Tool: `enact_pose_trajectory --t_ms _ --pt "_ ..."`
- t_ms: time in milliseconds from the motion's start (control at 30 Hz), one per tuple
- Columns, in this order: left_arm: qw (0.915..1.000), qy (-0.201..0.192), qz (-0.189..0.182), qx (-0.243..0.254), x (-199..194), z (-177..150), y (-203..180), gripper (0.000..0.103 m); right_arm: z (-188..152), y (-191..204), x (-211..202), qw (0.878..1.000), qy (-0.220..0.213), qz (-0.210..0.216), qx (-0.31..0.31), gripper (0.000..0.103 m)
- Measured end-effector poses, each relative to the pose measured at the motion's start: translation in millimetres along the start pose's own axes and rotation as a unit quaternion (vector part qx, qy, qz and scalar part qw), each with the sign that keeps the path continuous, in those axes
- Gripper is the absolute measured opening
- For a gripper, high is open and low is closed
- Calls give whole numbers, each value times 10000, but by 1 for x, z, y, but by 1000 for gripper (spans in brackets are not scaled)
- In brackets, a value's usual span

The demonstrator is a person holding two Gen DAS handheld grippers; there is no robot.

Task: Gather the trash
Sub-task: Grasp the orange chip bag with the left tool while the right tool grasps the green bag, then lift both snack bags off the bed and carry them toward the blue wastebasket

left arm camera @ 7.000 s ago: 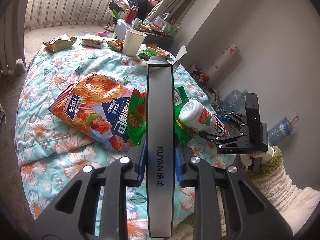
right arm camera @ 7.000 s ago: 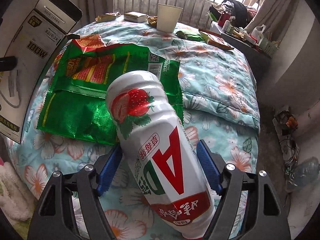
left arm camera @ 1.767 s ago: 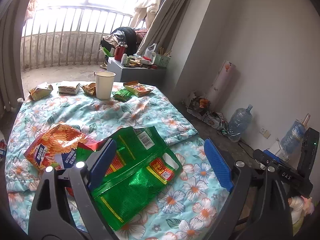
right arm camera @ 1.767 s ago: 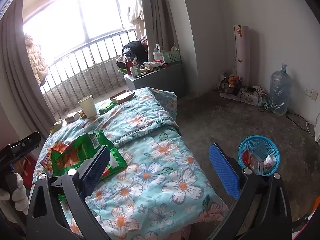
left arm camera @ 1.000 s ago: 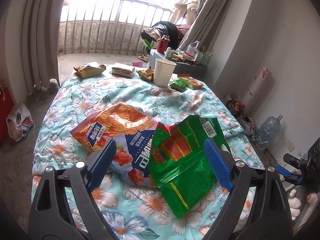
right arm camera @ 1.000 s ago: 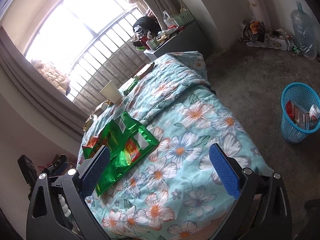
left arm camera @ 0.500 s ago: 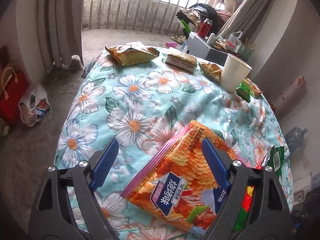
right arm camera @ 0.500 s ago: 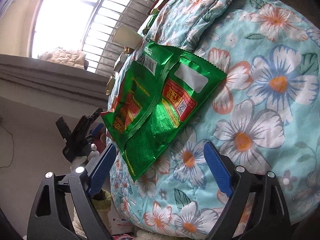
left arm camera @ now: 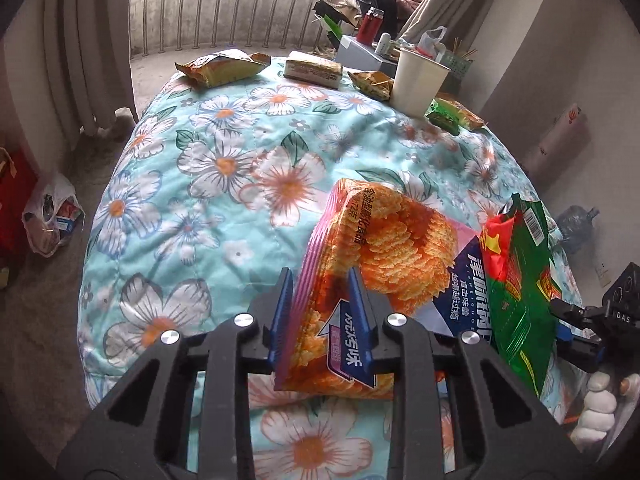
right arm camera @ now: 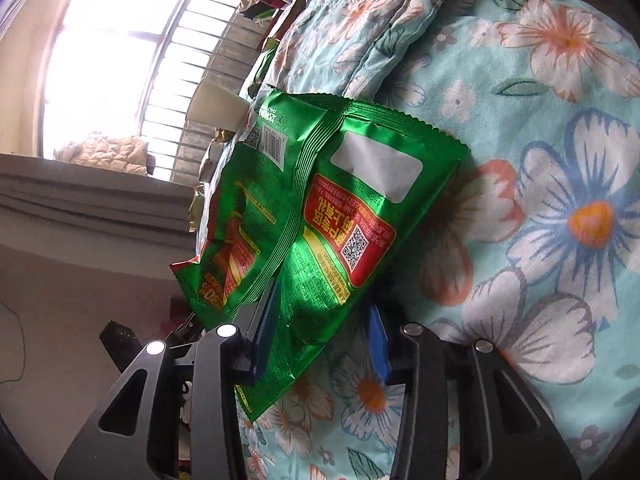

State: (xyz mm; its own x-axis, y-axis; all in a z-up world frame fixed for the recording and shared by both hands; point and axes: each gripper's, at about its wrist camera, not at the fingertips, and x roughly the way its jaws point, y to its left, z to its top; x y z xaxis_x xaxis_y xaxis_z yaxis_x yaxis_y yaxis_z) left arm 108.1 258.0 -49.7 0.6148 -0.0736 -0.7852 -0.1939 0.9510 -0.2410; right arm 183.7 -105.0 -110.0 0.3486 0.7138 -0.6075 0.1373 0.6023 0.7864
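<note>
- Left wrist: the left gripper (left arm camera: 322, 308) has just closed its jaws, empty and wide a second ago, onto the orange snack bag's (left arm camera: 372, 264) near corner on the floral quilt (left arm camera: 192, 184).
- Right wrist: the right gripper (right arm camera: 320, 336), likewise just closed, pinches the green wrapper's (right arm camera: 316, 216) near end; both seem ready for binning.

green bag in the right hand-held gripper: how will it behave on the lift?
Probably floppy: the green bag is thin creased foil, and its lower end already bends past the right hand-held gripper. Likely light, since it looks flat and torn open. The glossy film may slip, as the jaws, which have just been closing, pinch only one corner.
</note>
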Motion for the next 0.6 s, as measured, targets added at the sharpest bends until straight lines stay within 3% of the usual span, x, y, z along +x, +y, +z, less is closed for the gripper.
enact_pose_trajectory --t_ms 133,300,400,467,567,600 --pt "9999 66 -18 107 -13 -22 -11 24 4 -11 -11 9998 -104 125 86 17" --pt "9994 285 -176 73 -30 -53 -21 23 12 -17 -48 9986 -502 142 -40 12" --pt "9965 644 -507 139 -41 -76 -36 24 15 -24 -72 9973 -721 75 -148 11" --pt "9914 1001 -801 278 -46 -92 -49 30 18 -31 -88 9964 -816 -4 -234 11" --pt "9757 1598 -1406 522 -54 -110 -64 45 20 -42 -107 9955 -901 -104 -289 11" --pt "9711 1674 -1600 575 -60 -111 -67 46 20 -46 -112 9954 -902 -121 -303 11"
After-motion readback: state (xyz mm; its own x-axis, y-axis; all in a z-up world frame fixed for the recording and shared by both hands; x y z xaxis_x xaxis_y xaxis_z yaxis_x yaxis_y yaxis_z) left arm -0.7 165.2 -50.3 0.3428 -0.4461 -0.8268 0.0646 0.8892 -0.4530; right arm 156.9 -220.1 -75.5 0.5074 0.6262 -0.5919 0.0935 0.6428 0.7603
